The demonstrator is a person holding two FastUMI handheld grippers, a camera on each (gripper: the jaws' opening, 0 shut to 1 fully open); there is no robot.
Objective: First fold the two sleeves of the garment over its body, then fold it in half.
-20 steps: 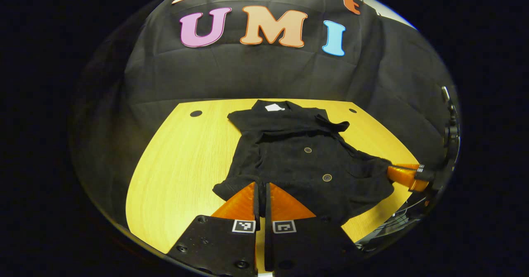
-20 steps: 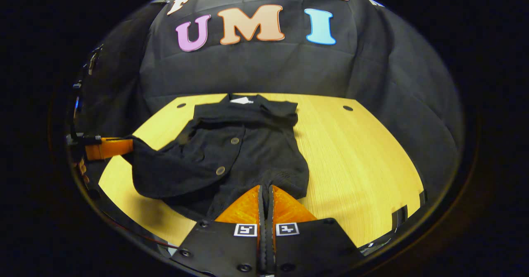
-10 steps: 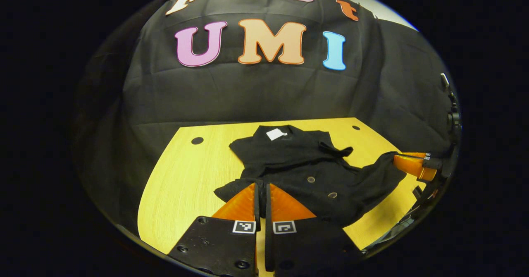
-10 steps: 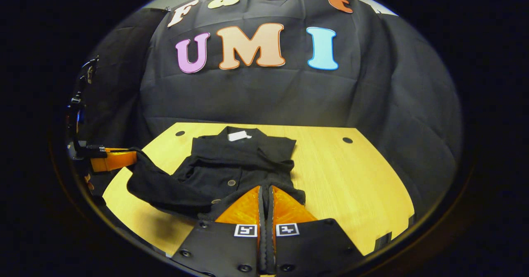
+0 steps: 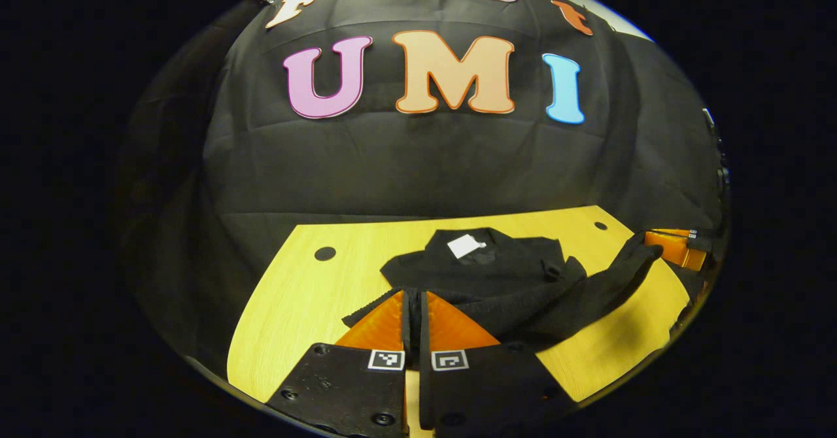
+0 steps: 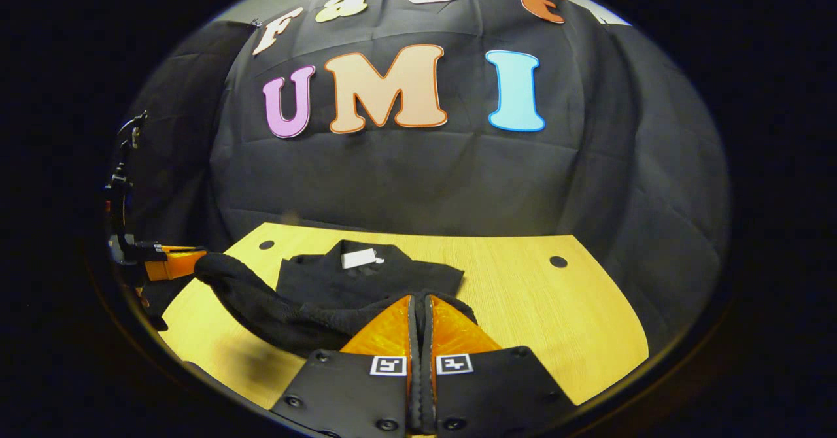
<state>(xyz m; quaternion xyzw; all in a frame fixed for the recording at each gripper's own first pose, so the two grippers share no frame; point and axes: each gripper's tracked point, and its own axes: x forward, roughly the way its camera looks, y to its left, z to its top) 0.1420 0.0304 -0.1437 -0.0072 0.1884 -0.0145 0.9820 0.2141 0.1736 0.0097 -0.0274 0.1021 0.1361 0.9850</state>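
Hidden: the garment (image 5: 503, 281) is black on black, so its folds, and which layer is sleeve or body, are hard to tell apart; its near hem runs behind the finger bases in both views.
Cut off: in the left gripper view the right gripper (image 5: 677, 247) sits at the far right edge, partly clipped.
Garment: lies on the yellow wooden counter (image 5: 307, 294), collar and white tag (image 5: 465, 246) at the far end; its near hem is raised off the counter and hangs in a sagging band between the two grippers.
Left gripper (image 5: 413, 304): fingers pressed together with the hem's corner caught between them.
Right gripper, in its own view (image 6: 421, 307): fingers closed tight on the opposite hem corner; the left gripper (image 6: 171, 263) shows far left, cloth running to it.
Change: a second ago the front buttons showed and the garment spread long; now the hem is carried up and toward the collar, the buttons covered.
Counter: two dark round holes near its far corners.
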